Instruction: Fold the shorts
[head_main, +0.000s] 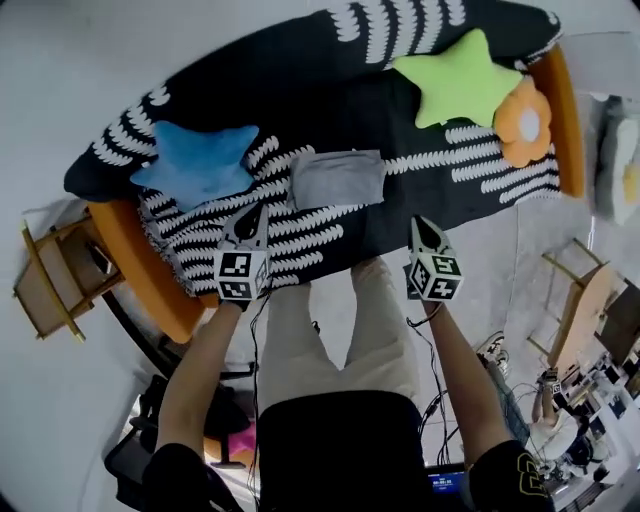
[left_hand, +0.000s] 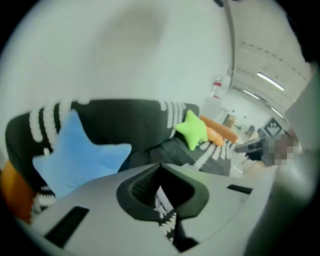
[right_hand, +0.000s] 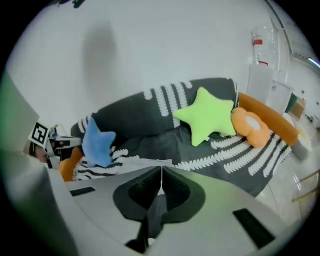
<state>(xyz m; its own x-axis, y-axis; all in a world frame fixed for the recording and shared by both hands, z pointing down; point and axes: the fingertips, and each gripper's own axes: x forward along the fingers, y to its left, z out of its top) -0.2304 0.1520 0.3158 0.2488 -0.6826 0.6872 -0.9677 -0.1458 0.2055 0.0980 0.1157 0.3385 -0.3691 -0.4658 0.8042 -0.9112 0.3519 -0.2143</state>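
The grey shorts (head_main: 337, 178) lie folded into a small rectangle in the middle of the sofa seat (head_main: 400, 215), which has a black cover with white stripes. My left gripper (head_main: 256, 210) hangs above the seat's front edge, just left of and nearer than the shorts, jaws shut and empty. To the right of the shorts, my right gripper (head_main: 420, 222) is also shut with nothing in it. In the left gripper view the left gripper (left_hand: 160, 166) shows its jaws meeting. In the right gripper view the right gripper (right_hand: 161, 169) is closed too, with the shorts (right_hand: 140, 161) a pale strip just beyond.
A blue star cushion (head_main: 197, 160) lies left on the sofa. A green star cushion (head_main: 458, 85) and an orange flower cushion (head_main: 522, 122) lie at the right. Wooden frames stand at the left (head_main: 45, 285) and right (head_main: 580, 300). The person's legs (head_main: 340, 330) reach the sofa front.
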